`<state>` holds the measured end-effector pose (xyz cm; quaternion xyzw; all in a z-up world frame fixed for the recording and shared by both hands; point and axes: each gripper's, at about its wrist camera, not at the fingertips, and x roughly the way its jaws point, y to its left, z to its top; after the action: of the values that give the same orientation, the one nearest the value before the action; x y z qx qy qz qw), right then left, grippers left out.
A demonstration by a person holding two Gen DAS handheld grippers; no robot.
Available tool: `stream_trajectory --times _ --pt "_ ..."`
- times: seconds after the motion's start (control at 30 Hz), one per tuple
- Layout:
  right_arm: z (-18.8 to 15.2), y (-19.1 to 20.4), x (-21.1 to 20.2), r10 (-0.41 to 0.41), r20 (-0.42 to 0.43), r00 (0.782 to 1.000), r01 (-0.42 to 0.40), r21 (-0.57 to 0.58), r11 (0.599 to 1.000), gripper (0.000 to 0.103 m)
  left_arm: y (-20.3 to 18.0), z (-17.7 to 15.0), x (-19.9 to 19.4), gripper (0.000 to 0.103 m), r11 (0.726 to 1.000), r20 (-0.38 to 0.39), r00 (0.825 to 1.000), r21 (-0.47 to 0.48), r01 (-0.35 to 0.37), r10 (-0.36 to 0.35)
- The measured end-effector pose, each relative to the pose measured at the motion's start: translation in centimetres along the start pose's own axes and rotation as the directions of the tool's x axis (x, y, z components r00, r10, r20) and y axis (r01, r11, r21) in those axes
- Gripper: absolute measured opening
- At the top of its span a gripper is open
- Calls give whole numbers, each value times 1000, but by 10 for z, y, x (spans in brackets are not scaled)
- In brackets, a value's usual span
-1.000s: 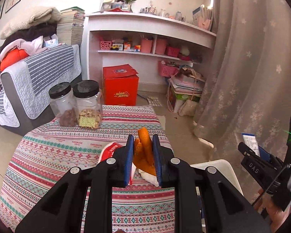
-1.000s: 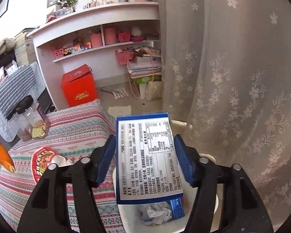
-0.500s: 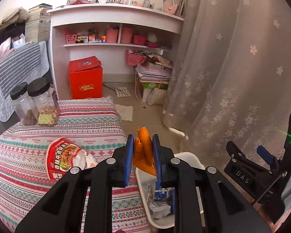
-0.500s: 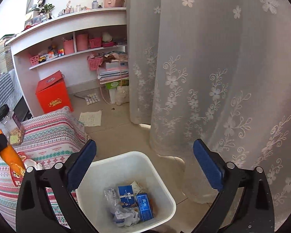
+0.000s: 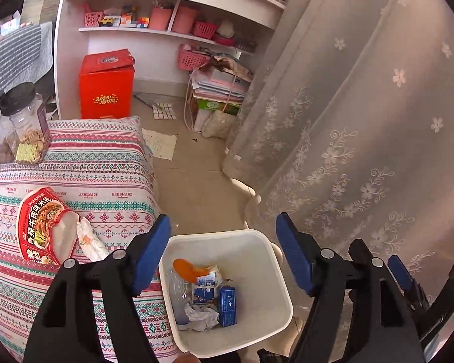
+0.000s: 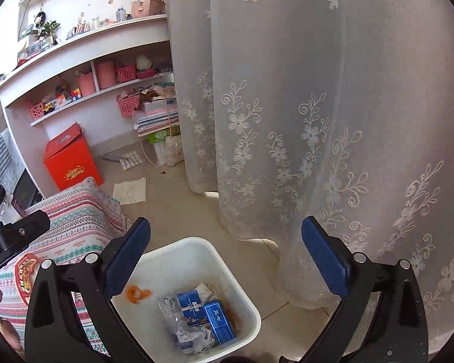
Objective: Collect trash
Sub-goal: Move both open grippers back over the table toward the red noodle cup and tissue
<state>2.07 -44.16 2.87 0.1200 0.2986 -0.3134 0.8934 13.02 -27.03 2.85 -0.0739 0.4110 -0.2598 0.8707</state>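
Observation:
A white trash bin [image 5: 258, 243] stands on the floor beside the table and also shows in the right wrist view [image 6: 178, 246]. It holds blue cartons [image 5: 227, 302], crumpled plastic and paper, and an orange peel [image 5: 186, 269] that is blurred near the top; the peel also shows in the right wrist view [image 6: 136, 293]. My left gripper [image 5: 224, 257] is open and empty above the bin. My right gripper [image 6: 225, 257] is open and empty above it too. A red noodle-cup lid [image 5: 42, 227] and a crumpled tissue [image 5: 90, 239] lie on the striped tablecloth [image 5: 106, 166].
Two black-lidded jars [image 5: 24, 124] stand at the table's far left. A red box [image 5: 106, 84], a stack of papers and pink baskets sit under a white shelf unit [image 5: 166, 9]. A lace curtain [image 5: 363, 106] hangs right behind the bin.
My left gripper swung from the table to over the bin, then opened and let go of the orange peel. My right gripper dropped its blue carton into the bin and stays open.

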Motion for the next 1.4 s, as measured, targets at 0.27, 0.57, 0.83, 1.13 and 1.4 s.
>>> stream_trajectory --times 0.27,0.57,0.83,1.13,1.4 --pt "-2 18 2 51 -28 998 -51 -23 998 96 32 -10 8 75 979 -62 981 94 -178 185" --pt "-7 43 4 111 -65 992 -115 -73 991 96 95 -37 29 75 752 51 811 345 -562 583" --pt "-11 59 12 139 -123 983 -149 -77 986 96 151 -43 66 75 674 -4 745 428 -602 667" --pt "-17 86 15 156 -155 975 -178 -139 974 96 289 -32 38 59 832 -320 881 -327 -449 349" --pt "-25 111 18 173 -186 967 -207 -185 961 96 384 -53 -10 65 666 -323 897 -602 -441 301"
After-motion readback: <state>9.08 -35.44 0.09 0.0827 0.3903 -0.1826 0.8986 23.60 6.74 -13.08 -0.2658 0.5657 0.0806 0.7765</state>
